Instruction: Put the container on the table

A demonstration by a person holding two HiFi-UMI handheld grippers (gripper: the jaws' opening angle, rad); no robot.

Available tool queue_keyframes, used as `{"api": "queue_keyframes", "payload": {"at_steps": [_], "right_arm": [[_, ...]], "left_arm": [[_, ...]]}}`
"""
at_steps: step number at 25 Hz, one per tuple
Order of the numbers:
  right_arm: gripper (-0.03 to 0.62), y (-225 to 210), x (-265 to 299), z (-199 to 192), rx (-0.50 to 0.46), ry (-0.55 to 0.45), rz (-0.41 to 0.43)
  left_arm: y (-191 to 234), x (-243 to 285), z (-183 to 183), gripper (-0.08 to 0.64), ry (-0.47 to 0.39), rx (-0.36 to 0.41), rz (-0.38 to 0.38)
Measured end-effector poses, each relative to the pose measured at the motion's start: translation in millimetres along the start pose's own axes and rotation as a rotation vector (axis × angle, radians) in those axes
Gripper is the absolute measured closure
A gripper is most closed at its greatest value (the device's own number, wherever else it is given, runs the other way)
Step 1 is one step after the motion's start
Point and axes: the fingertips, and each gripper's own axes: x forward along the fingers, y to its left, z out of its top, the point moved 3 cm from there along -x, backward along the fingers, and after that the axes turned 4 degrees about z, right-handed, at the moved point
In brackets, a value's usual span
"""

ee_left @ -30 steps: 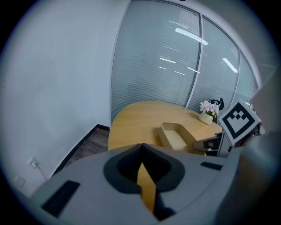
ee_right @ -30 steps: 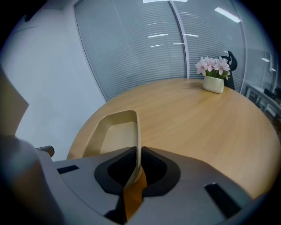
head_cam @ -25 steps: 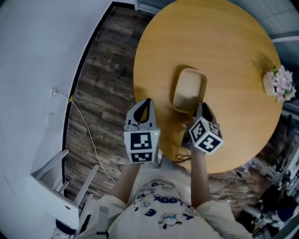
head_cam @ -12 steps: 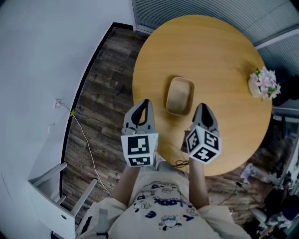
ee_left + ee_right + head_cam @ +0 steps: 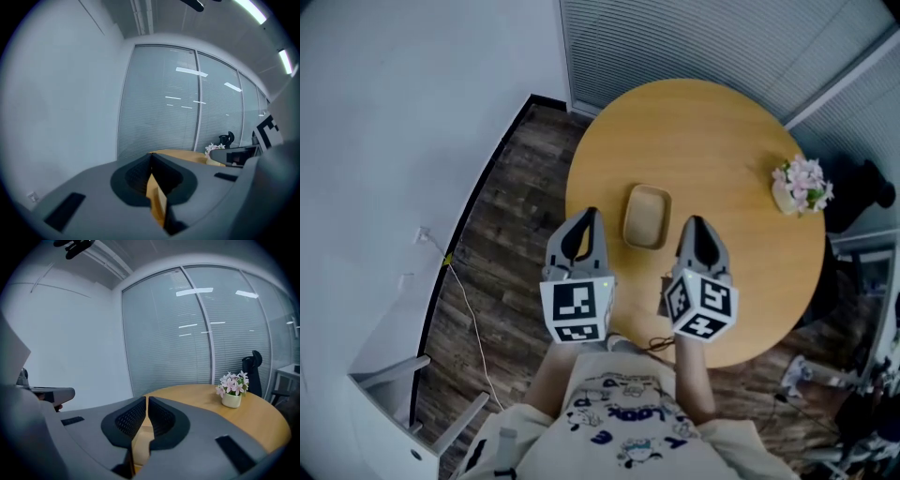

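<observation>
The container (image 5: 647, 217) lies on the table (image 5: 712, 131) near the person's edge, long axis pointing away, between the left tool (image 5: 588, 217) and right tool (image 5: 695, 225), both closed, empty and about equally near

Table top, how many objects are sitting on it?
2. The container sits near the middle of the table; the flower pot stands by its right edge. The near edge is partly hidden.

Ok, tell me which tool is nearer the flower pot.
Right. In the head view the right tool sits down-left of the flower pot; the left tool is farther left, beyond the container.
</observation>
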Motion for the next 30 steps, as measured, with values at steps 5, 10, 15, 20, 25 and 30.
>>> {"api": "queue_keyframes", "payload": {"at_steps": [5, 10, 15, 20, 25, 30], "right_arm": [[0.577, 9.6, -16.7, 22.2, -0.012, -0.064, 0.022], [0.577, 11.7, -28.7, 35.5, -0.013, -0.106, 0.036], [0.577, 16.5, -37.5, 42.8, -0.015, -0.131, 0.044], [0.577, 18.3, -41.0, 46.7, -0.015, -0.143, 0.051], [0.577, 19.2, -41.7, 50.6, -0.018, -0.148, 0.055], [0.577, 18.3, -41.2, 51.8, -0.017, -0.149, 0.055]], "left_arm": [[-1.1, -16.1, 22.0, 0.557, -0.06, 0.001, 0.004], [-6.4, -29.2, 38.8, 0.557, -0.108, 0.009, 0.004], [-7.9, -38.8, 47.5, 0.557, -0.137, 0.01, 0.004], [-8.9, -43.6, 51.1, 0.557, -0.149, 0.01, 0.007], [-8.1, -45.0, 53.2, 0.557, -0.152, 0.012, 0.01], [-8.8, -44.7, 55.2, 0.557, -0.155, 0.013, 0.008]]}}
